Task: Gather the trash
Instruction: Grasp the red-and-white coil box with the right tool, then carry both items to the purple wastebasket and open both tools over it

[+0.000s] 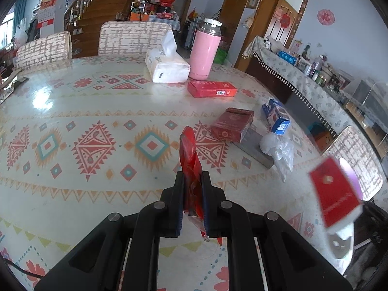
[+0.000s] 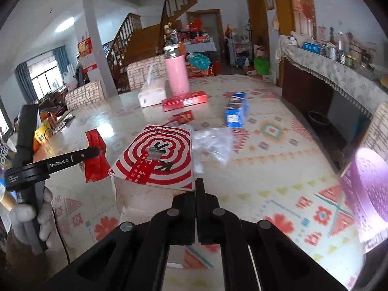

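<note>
The left gripper (image 1: 193, 189) has its jaws clamped on a red wrapper (image 1: 190, 155); the right gripper (image 2: 195, 194) is clamped on a red-and-white box (image 2: 157, 157). A plastic bag (image 1: 278, 150), blue carton (image 1: 277, 116) and red boxes (image 1: 232, 125) remain on the tabletop (image 1: 72, 111).

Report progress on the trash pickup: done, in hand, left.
Done: nothing visibly binned; no bin is clearly in view. In hand: the left gripper is shut on a red wrapper, and the right gripper pinches a red-and-white box. Left on the table: crumpled clear plastic, a blue carton, a dark red box and a flat red box.
</note>
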Demonstrator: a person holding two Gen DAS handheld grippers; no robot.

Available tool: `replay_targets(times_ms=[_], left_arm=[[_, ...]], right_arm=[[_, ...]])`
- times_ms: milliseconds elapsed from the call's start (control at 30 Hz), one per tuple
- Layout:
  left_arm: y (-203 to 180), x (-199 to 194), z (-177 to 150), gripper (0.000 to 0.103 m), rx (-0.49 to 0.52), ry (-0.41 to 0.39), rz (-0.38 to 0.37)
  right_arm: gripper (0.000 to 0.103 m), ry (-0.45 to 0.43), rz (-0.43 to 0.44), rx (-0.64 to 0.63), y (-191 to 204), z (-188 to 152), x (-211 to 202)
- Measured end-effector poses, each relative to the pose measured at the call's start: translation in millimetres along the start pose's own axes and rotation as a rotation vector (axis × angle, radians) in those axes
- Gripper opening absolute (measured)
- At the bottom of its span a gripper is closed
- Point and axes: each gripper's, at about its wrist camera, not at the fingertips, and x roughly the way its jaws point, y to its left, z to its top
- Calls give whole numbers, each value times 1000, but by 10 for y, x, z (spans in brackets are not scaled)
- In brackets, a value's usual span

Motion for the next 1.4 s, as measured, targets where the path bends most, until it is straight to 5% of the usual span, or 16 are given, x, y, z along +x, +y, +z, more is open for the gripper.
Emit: replay_targets(times_ms=[433, 800, 1400], left_arm=[[-666, -157, -119, 12, 166, -63, 91], [-1777, -275, -1, 12, 296, -71, -51], [-4291, 576, -59, 12, 548, 119, -373]], right_arm=[[2, -60, -42, 167, -989, -334, -529], [2, -119, -56, 307, -1858, -537, -854], [2, -174, -227, 465, -3203, -691, -1407]])
